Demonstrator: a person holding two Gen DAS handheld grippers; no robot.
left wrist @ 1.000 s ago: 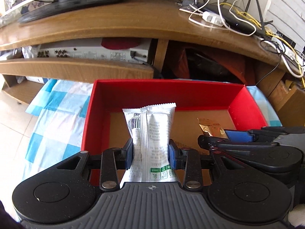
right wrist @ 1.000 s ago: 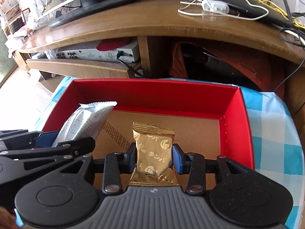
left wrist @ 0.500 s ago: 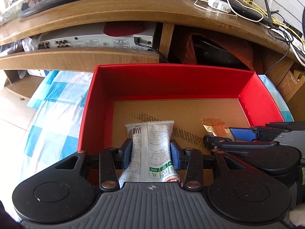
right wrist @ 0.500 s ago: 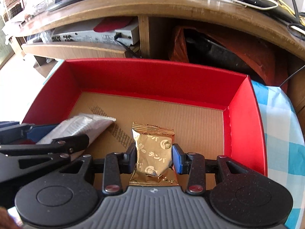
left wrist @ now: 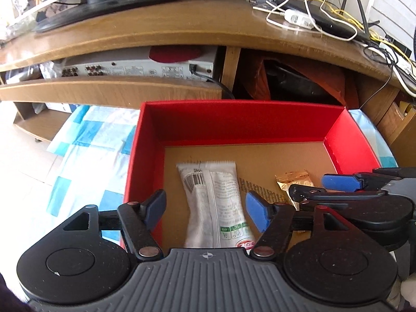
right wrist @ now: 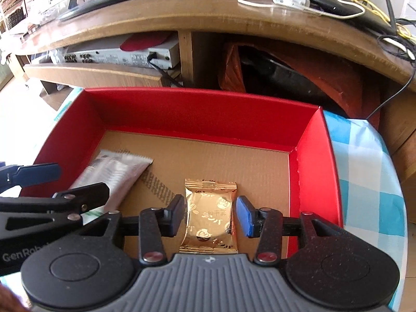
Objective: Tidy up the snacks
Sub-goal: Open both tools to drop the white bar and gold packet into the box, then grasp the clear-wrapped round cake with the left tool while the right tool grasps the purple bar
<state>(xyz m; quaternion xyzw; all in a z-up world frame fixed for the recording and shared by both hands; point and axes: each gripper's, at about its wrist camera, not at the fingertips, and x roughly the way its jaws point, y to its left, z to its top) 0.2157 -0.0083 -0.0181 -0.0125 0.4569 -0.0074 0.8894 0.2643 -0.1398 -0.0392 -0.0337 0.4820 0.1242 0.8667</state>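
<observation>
A red box (left wrist: pixel 234 119) with a brown cardboard floor sits on a blue-checked cloth; it also shows in the right wrist view (right wrist: pixel 202 114). A white snack packet (left wrist: pixel 215 202) lies on the box floor at the left, between the spread fingers of my open left gripper (left wrist: pixel 206 208); the packet also shows in the right wrist view (right wrist: pixel 117 171). A gold snack packet (right wrist: pixel 210 213) lies on the floor further right, between the parted fingers of my open right gripper (right wrist: pixel 209 214). Its corner shows in the left wrist view (left wrist: pixel 293 180).
A wooden TV stand (left wrist: pixel 156 33) rises just behind the box, with a silver AV unit (left wrist: pixel 140 66) on its shelf and cables and a router (left wrist: pixel 325 23) on top. The checked cloth (left wrist: pixel 88 150) lies on the floor around the box.
Both grippers have opened and let go of their packets. The white and gold packets now lie flat on the box floor. Both grippers have drawn back slightly.
</observation>
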